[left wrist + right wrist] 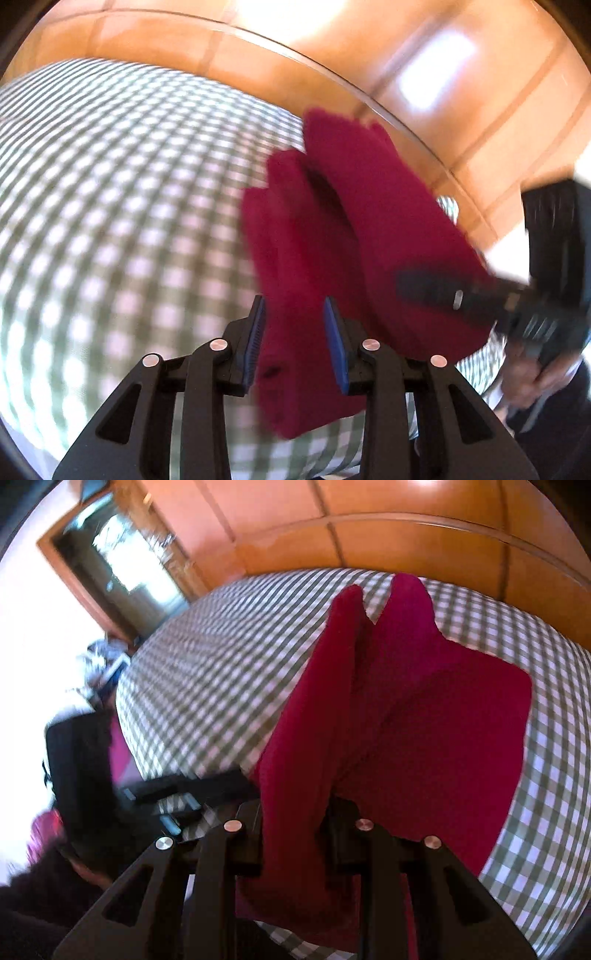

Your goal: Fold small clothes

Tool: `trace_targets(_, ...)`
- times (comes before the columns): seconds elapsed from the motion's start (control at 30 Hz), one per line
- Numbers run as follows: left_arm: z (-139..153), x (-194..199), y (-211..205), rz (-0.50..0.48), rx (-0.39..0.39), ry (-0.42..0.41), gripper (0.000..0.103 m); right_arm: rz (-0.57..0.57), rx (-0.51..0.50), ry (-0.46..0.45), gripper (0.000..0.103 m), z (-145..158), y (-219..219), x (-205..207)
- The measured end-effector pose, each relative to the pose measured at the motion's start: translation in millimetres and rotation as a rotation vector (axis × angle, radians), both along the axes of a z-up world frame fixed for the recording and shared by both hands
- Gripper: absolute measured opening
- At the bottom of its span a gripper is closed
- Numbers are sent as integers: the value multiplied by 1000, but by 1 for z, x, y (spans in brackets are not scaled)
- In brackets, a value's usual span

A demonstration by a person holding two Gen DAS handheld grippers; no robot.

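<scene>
Left wrist view has the left gripper [297, 334] with its blue-padded jaws closed on a fold of the dark red garment [354, 236], which hangs lifted above the green-and-white checked bed [110, 192]. The right gripper [436, 290] clamps the cloth's other edge just to the side. Right wrist view shows that gripper's jaws pinching the same red cloth, which spreads forward over the checks toward the wooden wardrobe [406, 528], all somewhat blurred.
</scene>
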State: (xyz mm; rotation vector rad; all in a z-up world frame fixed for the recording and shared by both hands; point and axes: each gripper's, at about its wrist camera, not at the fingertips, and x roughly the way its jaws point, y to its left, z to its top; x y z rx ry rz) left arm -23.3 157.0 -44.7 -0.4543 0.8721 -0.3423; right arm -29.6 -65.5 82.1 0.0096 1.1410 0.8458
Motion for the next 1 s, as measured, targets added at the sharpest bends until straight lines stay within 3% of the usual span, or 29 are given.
trace_targets(0.13, 1, -8, 22, 56, -63, 13, 31, 48, 11, -38, 36, -3, 9, -12)
trace_targets(0.2, 7, -11, 21, 57, -81, 2, 31, 83, 109, -23, 56, 3, 4, -19)
trace_targets(0.3, 19, -14, 17, 39, -136, -18, 33, 107, 226, -40, 58, 16, -19, -35)
trace_targets(0.37, 26, -14, 15, 29, -183, -27, 50, 68, 268, -45, 62, 18, -48, -40)
trace_targets(0.4, 31, -14, 13, 28, -209, -35, 56, 44, 268, -53, 63, 18, -58, -44)
trace_targets(0.57, 52, -12, -2, -16, -250, -68, 56, -106, 149, -58, 64, -13, -118, -63)
trace_targets(0.63, 57, -10, -9, -40, -264, -70, 65, -148, 104, -42, 64, -29, -134, -68)
trace_targets(0.77, 52, 0, -34, -87, -201, -7, 65, -206, 43, -31, 63, -55, -141, -81)
trace_targets(0.87, 41, 6, -49, -98, -119, 37, 65, -209, 39, -46, 56, -60, -130, -81)
trace_targets(0.9, 38, 9, -52, -96, -95, 54, 61, -205, 33, -56, 53, -61, -126, -81)
trace_targets(0.93, 35, 10, -52, -95, -88, 65, 48, -200, 28, -67, 52, -59, -113, -80)
trace_targets(0.97, 33, 13, -53, -98, -81, 76, 43, -197, 30, -73, 49, -59, -107, -77)
trace_targets(1.0, 32, 14, -52, -96, -69, 80, 25, -200, 35, -81, 40, -57, -101, -74)
